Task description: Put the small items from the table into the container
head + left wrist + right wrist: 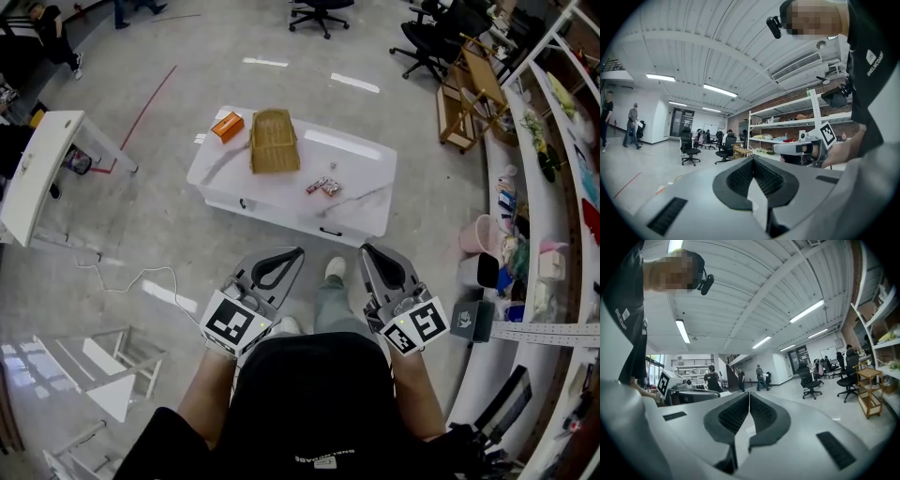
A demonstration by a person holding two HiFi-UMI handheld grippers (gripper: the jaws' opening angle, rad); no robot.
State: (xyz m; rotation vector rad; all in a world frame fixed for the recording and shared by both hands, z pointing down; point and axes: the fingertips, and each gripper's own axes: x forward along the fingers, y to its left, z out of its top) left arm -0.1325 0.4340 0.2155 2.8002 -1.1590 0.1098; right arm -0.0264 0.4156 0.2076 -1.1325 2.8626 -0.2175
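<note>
One woven basket (274, 141) on the white table (361, 155), small items (323, 186) nearby.

Open floor (169, 234) up to table (361, 164), shelves (553, 202) close right

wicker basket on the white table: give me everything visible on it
The wicker basket is tan, woven, roughly rectangular, wider at its near end. It sits on the white table, in its far left part, close beside an orange box and apart from the small packets. Nothing grips it. Its contents cannot be made out.
</note>
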